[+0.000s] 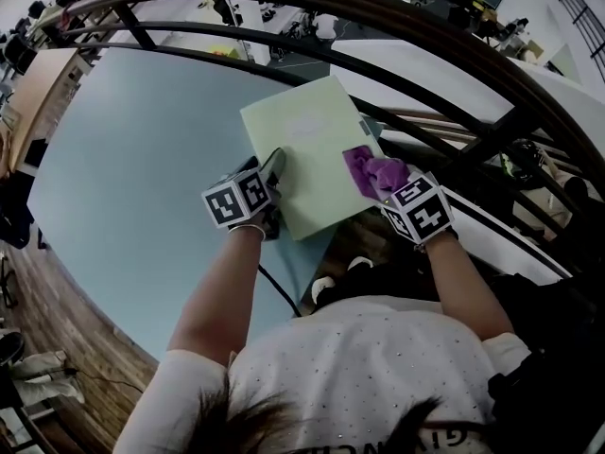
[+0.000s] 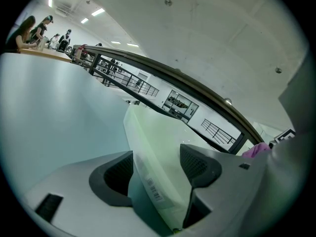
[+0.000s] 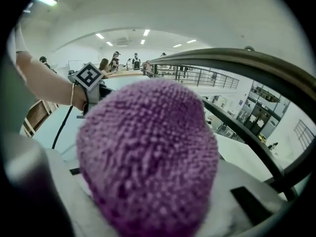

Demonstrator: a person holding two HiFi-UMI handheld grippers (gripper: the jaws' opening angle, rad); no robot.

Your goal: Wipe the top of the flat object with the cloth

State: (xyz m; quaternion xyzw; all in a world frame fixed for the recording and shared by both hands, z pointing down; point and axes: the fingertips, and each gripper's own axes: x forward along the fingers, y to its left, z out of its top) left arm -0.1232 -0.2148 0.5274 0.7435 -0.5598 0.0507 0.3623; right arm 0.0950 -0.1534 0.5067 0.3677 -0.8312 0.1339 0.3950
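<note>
**Cloth on the green sheet, both grippers clamped**

Nearest the head camera are the person's white shirt (image 1: pixel 369 357) and two bare forearms reaching forward to the marker cubes.

The left gripper (image 1: pixel 273 165) is closed on the flat object (image 1: pixel 312 149), a pale green rectangular sheet. In the left gripper view the sheet's near left edge (image 2: pixel 153 152), which carries a small barcode label, runs between the two dark pads (image 2: pixel 197 164), one pad on each side of it.

The right gripper (image 1: pixel 389 187) is clamped on the cloth (image 1: pixel 371 170), a purple nubby bundle. The cloth fills the middle of the right gripper view (image 3: pixel 148 162) and covers the jaw tips there. In the head view it rests on the sheet's top near the right edge, well apart from the left gripper.

The sheet lies at the near right end of the pale blue table (image 1: pixel 142 159). Whether it overhangs the table's edge cannot be told.

Beyond and to the right curves a dark metal railing (image 1: pixel 378 26), with a bright hall behind it. People sit at a far counter (image 2: pixel 34 52).
</note>
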